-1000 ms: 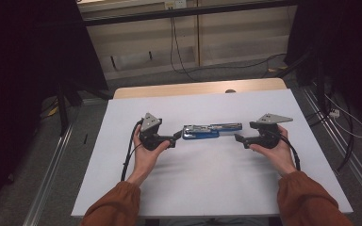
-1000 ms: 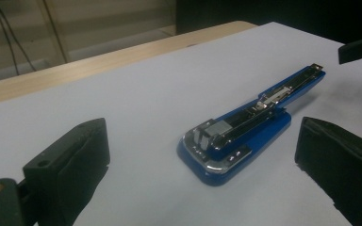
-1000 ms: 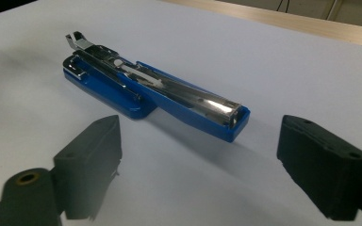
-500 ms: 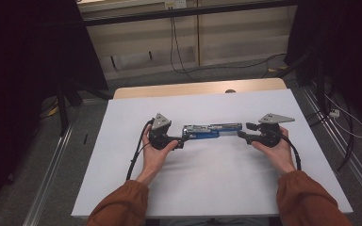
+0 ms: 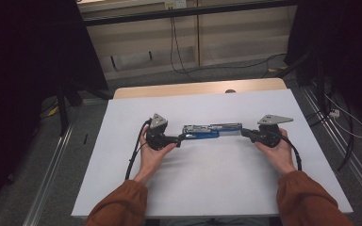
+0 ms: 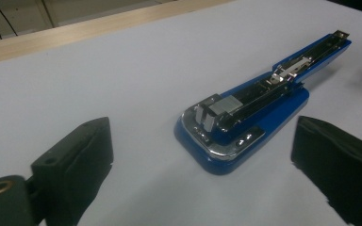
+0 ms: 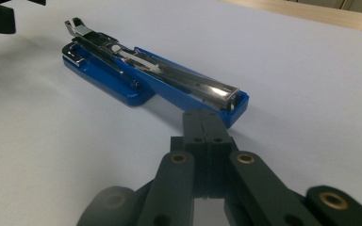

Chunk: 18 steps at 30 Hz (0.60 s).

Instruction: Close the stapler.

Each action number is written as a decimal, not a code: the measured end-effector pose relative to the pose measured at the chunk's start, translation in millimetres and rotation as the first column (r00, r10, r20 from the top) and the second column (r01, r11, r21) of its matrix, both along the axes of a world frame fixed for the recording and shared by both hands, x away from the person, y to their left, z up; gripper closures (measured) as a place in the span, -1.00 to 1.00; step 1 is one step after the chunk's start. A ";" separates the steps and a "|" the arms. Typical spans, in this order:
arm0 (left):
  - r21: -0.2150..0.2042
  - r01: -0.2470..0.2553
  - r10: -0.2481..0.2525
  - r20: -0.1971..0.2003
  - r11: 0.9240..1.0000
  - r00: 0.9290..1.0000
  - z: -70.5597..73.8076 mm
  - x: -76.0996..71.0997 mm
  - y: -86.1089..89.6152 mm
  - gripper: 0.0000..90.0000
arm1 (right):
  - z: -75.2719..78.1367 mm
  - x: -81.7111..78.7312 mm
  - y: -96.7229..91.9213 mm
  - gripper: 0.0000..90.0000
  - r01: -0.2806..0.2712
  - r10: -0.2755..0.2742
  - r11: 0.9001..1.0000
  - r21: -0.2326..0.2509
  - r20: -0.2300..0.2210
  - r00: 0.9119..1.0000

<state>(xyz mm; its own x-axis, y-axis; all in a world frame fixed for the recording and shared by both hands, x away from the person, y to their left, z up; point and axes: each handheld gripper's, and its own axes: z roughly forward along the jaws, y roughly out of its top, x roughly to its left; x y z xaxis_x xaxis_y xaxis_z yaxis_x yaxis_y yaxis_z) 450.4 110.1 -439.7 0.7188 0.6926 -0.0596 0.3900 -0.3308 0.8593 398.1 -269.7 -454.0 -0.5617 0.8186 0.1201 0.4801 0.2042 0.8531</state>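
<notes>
Nearest the camera in the high view, two forearms in rust-orange sleeves (image 5: 122,207) come up from the bottom edge onto the white tabletop (image 5: 207,188), each hand carrying a black gripper. The left hand (image 5: 152,153) holds the left gripper (image 5: 183,138), which points toward the near end of an opened blue stapler (image 5: 202,132). Its jaws stand wide apart and released, having just been closing a little. In the left gripper view the rounded blue base of the stapler (image 6: 245,117) lies ahead of and between the two jaws, with bare tabletop (image 6: 122,80) showing on either side of it, so neither jaw touches it. The right hand (image 5: 278,150) holds the right gripper (image 5: 243,132) at the stapler's other end. Its jaws have just been closing and are now clenched together with nothing between them. In the right gripper view the right gripper (image 7: 208,123) shows its two jaws pressed flat against each other, their tips just short of the square end of the stapler (image 7: 155,80); whether they touch it cannot be told. The stapler lies flat across the middle of the tabletop, folded out so that its chrome magazine faces up, stretching from one set of jaws to the other. Beyond it, a strip of pale wood (image 5: 193,88) shows along the far edge.
</notes>
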 end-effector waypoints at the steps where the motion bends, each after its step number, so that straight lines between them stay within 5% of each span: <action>1: -0.007 0.010 -0.010 -0.007 1.000 1.000 0.4 -0.4 0.2 -0.69 | -0.1 0.0 0.4 1.00 0.003 -0.003 1.000 -0.008 -0.004 1.000; 4: -0.021 0.027 -0.028 -0.015 0.999 1.000 1.1 -1.2 -0.5 -0.34 | -0.6 0.2 1.0 1.00 -0.004 0.004 1.000 -0.020 -0.004 1.000; 9: 0.042 0.072 -0.071 -0.022 0.997 0.997 -2.8 -3.2 -5.8 0.11 | -1.2 0.7 0.7 1.00 -0.006 0.006 1.000 -0.028 -0.005 1.000; 16: -0.037 0.075 -0.076 -0.018 0.997 0.997 -3.0 -3.5 -12.2 0.66 | -2.2 1.4 3.0 1.00 -0.028 0.028 0.998 -0.054 -0.012 1.000; 18: -0.030 0.083 -0.083 -0.017 0.996 0.996 -3.0 -3.9 -14.7 0.77 | -2.2 1.3 3.7 1.00 -0.033 0.032 0.998 -0.059 -0.013 0.999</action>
